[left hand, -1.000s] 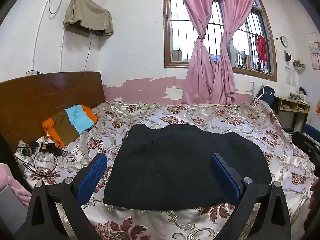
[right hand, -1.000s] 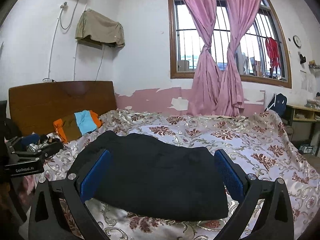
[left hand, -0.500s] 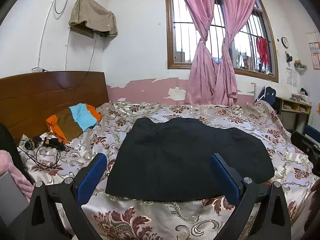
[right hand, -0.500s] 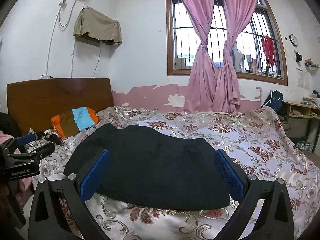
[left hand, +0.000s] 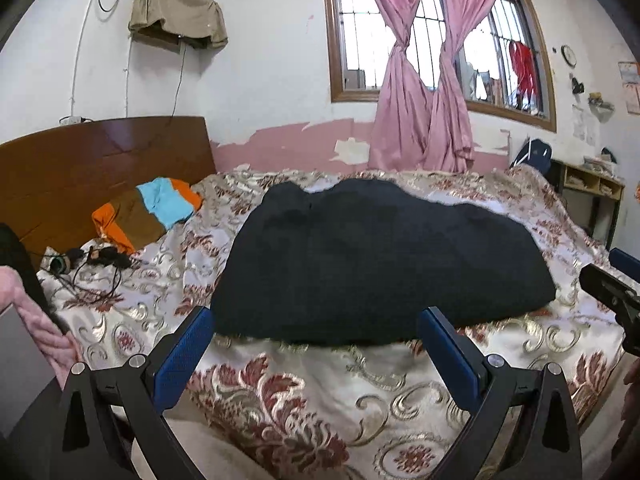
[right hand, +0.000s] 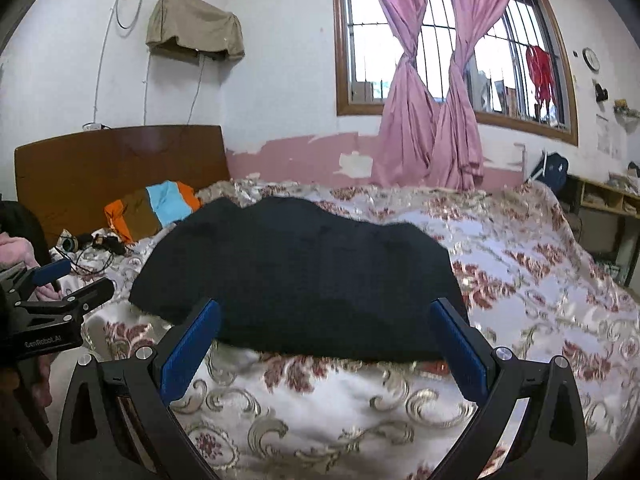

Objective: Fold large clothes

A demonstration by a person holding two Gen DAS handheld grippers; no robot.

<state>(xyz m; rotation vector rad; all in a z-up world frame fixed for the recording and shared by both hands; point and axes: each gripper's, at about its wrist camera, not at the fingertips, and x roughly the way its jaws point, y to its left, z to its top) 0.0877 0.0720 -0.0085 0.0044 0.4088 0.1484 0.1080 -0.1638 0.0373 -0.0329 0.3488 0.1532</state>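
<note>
Both tongs stand wide open with nothing between their blue pads: the left tongs [left hand: 316, 344] and the right tongs [right hand: 326, 336] hang over the near edge of the bed [left hand: 304, 392], short of the cloth.

A black garment [left hand: 380, 264] lies folded into a thick, roughly rectangular bundle in the middle of the bed, on the flowered bedspread [right hand: 540, 280]. Its far edge is wavy and humped, its near edge fairly straight, and its surface looks smooth.

Bare bedspread runs all round the bundle: a wide strip in front toward the tongs, more to the right, and a band at the far side below the pink curtains [left hand: 424, 92].

At the left, near the wooden headboard [left hand: 100, 168], lie an orange, brown and blue folded cloth [left hand: 148, 216] and a tangle of black cables [left hand: 92, 264], well apart from the garment.
</note>
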